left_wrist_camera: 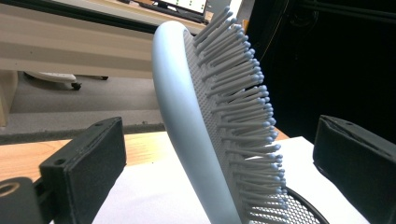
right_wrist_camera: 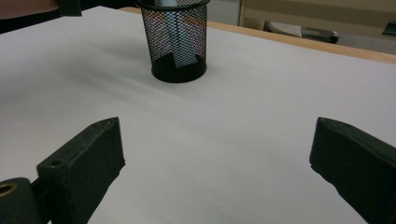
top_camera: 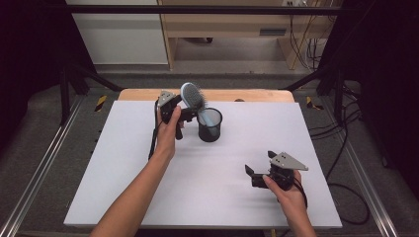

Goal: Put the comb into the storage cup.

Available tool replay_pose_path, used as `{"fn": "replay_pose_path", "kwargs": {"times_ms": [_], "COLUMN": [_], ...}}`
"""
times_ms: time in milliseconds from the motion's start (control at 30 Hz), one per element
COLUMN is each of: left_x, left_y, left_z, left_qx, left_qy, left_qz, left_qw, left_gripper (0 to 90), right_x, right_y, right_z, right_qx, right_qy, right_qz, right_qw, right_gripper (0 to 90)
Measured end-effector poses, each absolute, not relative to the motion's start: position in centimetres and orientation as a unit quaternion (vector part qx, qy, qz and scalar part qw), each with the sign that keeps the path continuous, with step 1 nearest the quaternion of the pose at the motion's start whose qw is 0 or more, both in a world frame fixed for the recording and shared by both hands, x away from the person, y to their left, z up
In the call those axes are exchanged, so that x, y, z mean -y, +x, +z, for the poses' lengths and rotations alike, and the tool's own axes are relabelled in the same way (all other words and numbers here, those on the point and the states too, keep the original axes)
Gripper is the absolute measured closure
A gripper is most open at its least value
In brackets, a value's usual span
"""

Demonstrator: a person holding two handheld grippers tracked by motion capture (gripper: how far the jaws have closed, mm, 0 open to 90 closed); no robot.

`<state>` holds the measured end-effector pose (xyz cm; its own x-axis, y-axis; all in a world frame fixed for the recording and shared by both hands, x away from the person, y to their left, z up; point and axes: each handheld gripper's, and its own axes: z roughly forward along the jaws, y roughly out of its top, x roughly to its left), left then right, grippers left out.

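A pale blue hairbrush [top_camera: 191, 95] stands handle-down in a black mesh cup [top_camera: 210, 126] at the back middle of the white table top [top_camera: 148, 173]. Its head leans left out of the cup, bristles facing right. My left gripper [top_camera: 190, 114] is open around the brush head. In the left gripper view the brush [left_wrist_camera: 210, 116] rises between the two black pads without touching either, and the cup's rim [left_wrist_camera: 299, 210] shows below. My right gripper [top_camera: 259, 164] is open and holds nothing, low over the table at the front right. Its view shows the cup [right_wrist_camera: 178, 39] farther off with the handle [right_wrist_camera: 173, 32] inside.
A wooden table edge [top_camera: 257, 95] runs behind the white top. Black frame bars [top_camera: 79, 74] and cables [top_camera: 346, 148] flank the table, and a wooden cabinet [top_camera: 222, 24] stands on the floor beyond.
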<state>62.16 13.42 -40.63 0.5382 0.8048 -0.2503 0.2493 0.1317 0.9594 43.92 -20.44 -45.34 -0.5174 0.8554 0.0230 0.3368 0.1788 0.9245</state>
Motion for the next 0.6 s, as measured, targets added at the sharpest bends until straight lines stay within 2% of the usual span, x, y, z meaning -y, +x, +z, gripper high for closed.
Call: {"fn": "replay_pose_path", "kwargs": {"times_ms": [600], "left_x": [-13.5], "left_y": [60.7], "left_z": [-40.4], "left_qx": [-0.393], "left_qy": [0.649], "left_qz": [0.247], "left_qw": [0.602], "left_gripper": [2.6], "right_x": [20.5], "right_y": [43.9], "right_z": [-45.3], "right_qx": [-0.719], "right_qy": [0.415], "right_qz": [0.489], "right_qw": [0.265], "right_gripper": [3.6]}}
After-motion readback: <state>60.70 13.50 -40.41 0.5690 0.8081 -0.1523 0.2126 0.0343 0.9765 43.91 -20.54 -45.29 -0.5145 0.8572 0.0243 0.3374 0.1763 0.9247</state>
